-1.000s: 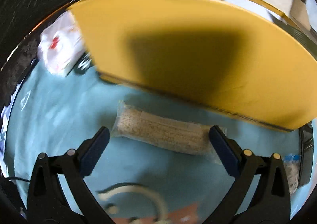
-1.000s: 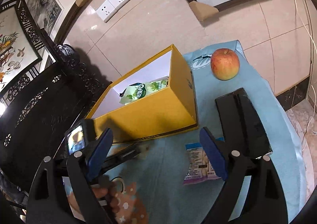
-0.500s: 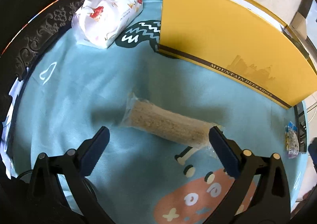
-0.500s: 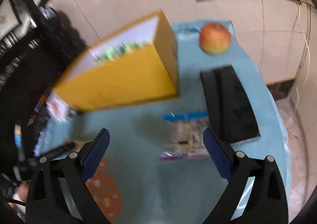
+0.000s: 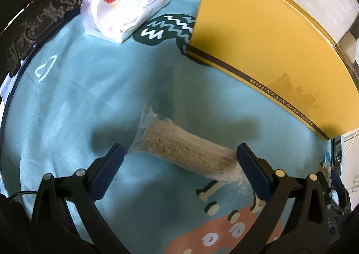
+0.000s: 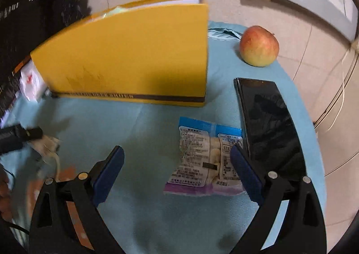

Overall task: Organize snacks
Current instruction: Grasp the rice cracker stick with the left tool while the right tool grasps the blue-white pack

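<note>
Left wrist view: the left gripper [image 5: 178, 160] hangs spread and empty over the cracker bar [image 5: 186, 151], whose long axis runs ten to four between the fingers. The right gripper [image 6: 177, 159], closing, has the snack packet [image 6: 207, 155] toward three o'clock, ungrasped.

Your left gripper [image 5: 178, 162] points steeply down, jaws spread wide and gripping nothing. Your right gripper [image 6: 177, 162] also tilts downward, its wide jaws closing, pads pressing nothing.

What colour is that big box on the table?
The box is yellow with a dark band along its bottom edge, clearest in the right wrist view.
</note>
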